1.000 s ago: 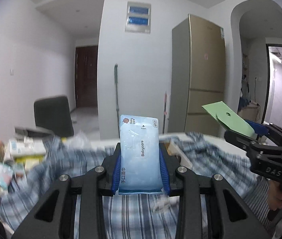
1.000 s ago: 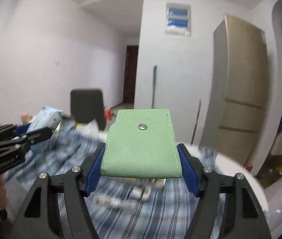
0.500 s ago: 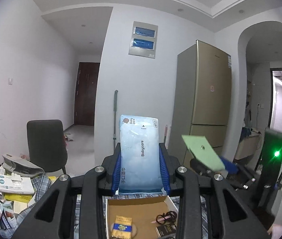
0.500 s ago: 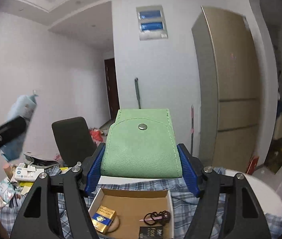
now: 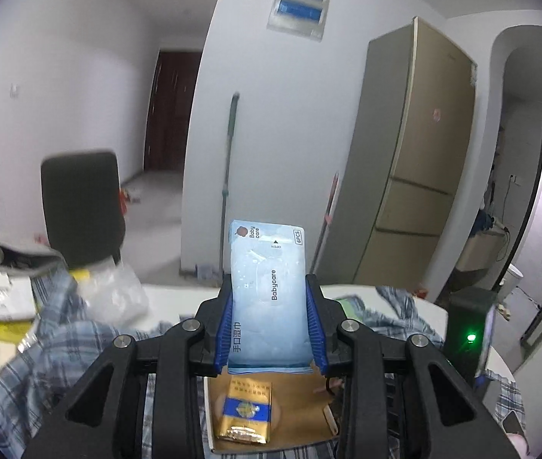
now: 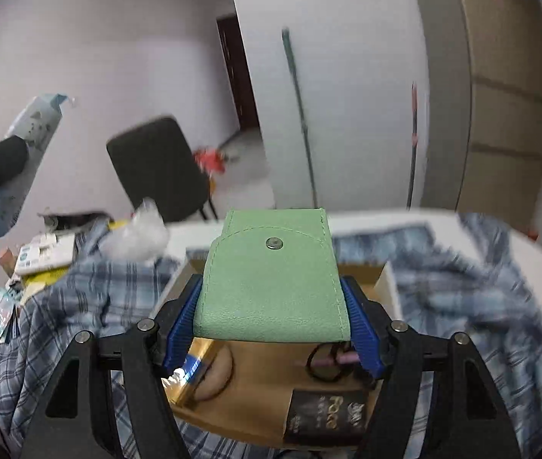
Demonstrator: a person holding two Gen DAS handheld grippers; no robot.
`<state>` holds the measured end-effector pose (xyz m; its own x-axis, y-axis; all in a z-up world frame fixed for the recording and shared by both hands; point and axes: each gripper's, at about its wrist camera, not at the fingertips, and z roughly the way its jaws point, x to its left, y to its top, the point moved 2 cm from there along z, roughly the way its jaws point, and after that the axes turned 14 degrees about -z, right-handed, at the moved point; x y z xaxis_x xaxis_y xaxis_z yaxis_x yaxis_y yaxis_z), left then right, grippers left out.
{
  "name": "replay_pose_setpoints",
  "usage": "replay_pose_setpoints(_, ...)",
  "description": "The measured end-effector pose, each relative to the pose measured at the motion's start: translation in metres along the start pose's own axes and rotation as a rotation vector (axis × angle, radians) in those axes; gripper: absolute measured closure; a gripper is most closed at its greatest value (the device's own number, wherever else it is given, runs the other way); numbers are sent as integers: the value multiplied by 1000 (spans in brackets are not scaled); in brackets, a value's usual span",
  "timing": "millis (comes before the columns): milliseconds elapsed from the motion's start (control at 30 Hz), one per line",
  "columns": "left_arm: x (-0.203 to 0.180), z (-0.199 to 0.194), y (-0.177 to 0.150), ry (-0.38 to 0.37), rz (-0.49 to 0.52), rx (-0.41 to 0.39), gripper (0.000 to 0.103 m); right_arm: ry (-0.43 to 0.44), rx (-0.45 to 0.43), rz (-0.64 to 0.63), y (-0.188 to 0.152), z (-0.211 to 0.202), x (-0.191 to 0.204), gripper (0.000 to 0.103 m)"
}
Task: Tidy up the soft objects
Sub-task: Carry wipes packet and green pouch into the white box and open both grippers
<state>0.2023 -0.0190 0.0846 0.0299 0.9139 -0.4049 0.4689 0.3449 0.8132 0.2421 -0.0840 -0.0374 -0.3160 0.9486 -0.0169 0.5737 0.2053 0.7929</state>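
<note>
Left wrist, wipes pack [image 5: 269, 298]: soft, light, slippery film; left gripper [image 5: 269, 329] fingers pinch its long sides.
Left wrist, cardboard box [image 5: 309, 413]: below fingers; holds gold packet [image 5: 246, 413].
Right wrist, green pouch [image 6: 271, 279]: limp leatherette; right gripper [image 6: 271, 317] fingers clamp its edges, above box; hair tie [image 6: 322, 361], dark packet [image 6: 324, 417] inside.

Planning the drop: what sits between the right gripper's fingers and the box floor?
The green pouch is clamped in the right gripper; below it, the cardboard box shows open floor in the right wrist view.
</note>
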Motion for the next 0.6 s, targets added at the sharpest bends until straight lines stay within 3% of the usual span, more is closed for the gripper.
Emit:
replay_pose_setpoints(267,8,45,-30,82,41,98,68,95,190,16,-33,56,3,34)
replay_pose_setpoints(500,13,62,-50,118,56,147,68,79,240,22,-41,65,1,34)
replay_pose_setpoints(600,16,64,-50,122,59,149,68,101,255,53,-43,67,-3,26)
